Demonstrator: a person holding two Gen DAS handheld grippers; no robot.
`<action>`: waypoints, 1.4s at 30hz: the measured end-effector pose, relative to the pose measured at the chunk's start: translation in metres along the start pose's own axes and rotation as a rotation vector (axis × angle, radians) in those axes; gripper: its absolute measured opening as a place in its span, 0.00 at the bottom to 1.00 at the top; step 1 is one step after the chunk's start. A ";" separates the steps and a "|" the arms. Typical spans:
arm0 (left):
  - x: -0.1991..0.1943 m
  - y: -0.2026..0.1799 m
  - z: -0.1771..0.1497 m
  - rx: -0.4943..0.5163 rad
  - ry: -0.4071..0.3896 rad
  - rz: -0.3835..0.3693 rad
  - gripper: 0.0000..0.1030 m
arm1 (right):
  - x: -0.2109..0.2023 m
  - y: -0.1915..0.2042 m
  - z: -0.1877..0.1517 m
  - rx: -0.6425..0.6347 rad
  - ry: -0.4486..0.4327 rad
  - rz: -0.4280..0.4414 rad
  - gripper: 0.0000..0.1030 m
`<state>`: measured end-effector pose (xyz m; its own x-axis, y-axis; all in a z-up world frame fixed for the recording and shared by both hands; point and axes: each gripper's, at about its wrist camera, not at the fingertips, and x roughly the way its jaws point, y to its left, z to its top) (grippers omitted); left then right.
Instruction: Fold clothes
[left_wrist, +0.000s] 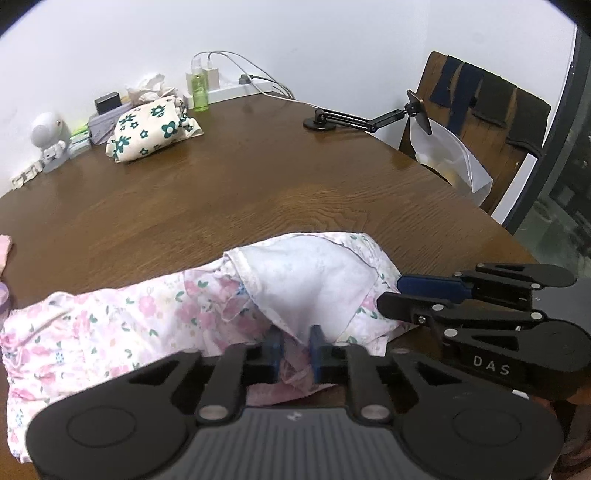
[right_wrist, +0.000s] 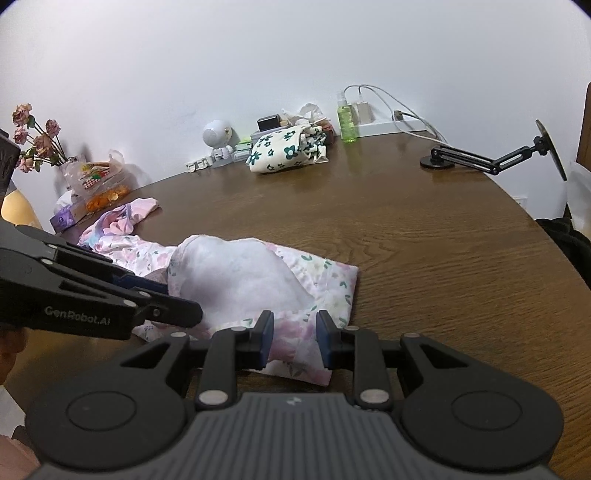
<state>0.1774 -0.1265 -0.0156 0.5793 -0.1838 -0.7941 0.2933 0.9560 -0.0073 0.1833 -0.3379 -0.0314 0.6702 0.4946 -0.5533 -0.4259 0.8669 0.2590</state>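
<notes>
A pink floral garment (left_wrist: 110, 325) lies along the near edge of the brown table (left_wrist: 258, 177), with a white inner layer (left_wrist: 306, 284) turned up at its right end. My left gripper (left_wrist: 294, 349) has its jaws a little apart with a fold of the garment between the pads. My right gripper (right_wrist: 294, 336) sits over the garment's near right part (right_wrist: 291, 339), its jaws apart with cloth between them. It also shows in the left wrist view (left_wrist: 399, 291), touching the garment's right end. The left gripper shows at the left of the right wrist view (right_wrist: 177, 299).
A folded cream garment with green flowers (left_wrist: 151, 129) lies at the back. Behind it are a green bottle (left_wrist: 199, 88), a power strip (left_wrist: 240, 88) with cables and a white figurine (left_wrist: 48, 136). A black phone arm (left_wrist: 369, 118) stands at right. Another pink garment (right_wrist: 122, 218) lies at left.
</notes>
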 end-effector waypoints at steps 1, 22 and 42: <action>-0.001 0.000 0.000 0.010 -0.001 -0.004 0.04 | 0.001 0.000 -0.001 -0.002 0.001 0.002 0.25; 0.000 0.064 -0.015 -0.095 0.016 -0.231 0.06 | 0.007 0.002 -0.004 -0.021 0.032 -0.036 0.24; 0.007 0.020 -0.003 0.397 -0.135 0.000 0.07 | 0.013 -0.055 0.027 0.193 0.170 0.054 0.38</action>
<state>0.1847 -0.1075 -0.0231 0.6657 -0.2376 -0.7074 0.5484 0.7986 0.2479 0.2318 -0.3773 -0.0309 0.5310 0.5374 -0.6552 -0.3235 0.8432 0.4294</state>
